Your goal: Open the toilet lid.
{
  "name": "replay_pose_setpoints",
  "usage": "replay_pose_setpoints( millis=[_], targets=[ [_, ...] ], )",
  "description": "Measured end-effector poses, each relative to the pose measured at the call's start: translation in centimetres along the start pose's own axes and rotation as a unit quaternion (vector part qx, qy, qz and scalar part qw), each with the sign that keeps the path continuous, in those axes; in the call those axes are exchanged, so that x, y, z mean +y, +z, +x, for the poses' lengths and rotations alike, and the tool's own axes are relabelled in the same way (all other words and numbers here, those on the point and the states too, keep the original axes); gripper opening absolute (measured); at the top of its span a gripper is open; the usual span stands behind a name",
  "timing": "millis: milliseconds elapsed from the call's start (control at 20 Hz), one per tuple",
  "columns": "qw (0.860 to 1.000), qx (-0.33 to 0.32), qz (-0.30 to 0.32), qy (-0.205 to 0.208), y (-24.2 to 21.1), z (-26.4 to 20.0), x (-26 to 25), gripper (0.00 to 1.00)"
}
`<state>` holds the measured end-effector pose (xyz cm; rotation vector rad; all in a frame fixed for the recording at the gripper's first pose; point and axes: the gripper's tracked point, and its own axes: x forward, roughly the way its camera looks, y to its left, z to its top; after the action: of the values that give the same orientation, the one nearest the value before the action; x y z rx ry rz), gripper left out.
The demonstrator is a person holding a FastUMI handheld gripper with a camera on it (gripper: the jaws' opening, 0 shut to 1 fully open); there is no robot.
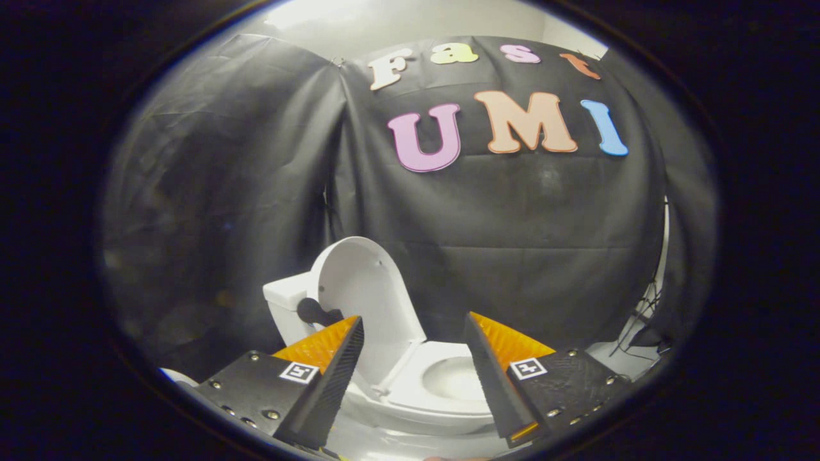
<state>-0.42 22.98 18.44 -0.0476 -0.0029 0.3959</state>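
Creased black cloth [525,243] drapes the booth behind everything. Ahead of the fingers stands a white toilet [410,384], glossy and rounded, its oval lid [362,288] raised upright against the tank [285,304]; the seat ring [448,378] lies down. A dark knob-like shape [314,312] beside the lid is hard to identify, possibly a handle. The gripper [413,333] is spread wide, holding nothing, its ridged fingertips [320,346] partly hiding the bowl.

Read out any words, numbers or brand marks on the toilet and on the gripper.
toilet lid, raised: no text.
seat and tank: no text that can be read.
gripper, fingers open, holding nothing: left marker and right marker are square coded patterns, not words.
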Motion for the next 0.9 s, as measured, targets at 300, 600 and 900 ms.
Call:
replay_pose_setpoints(
  millis=[300, 600, 900],
  targets=[
    [0.999, 0.007, 0.023, -0.03, -1.4, -1.8, -4.4, 0.93],
    [0.997, 0.018, 0.046, -0.055, -2.2, -2.5, -8.5, 0.93],
    [0.993, 0.012, 0.091, -0.071, -2.3, -2.0, -10.6, 0.93]
  ],
)
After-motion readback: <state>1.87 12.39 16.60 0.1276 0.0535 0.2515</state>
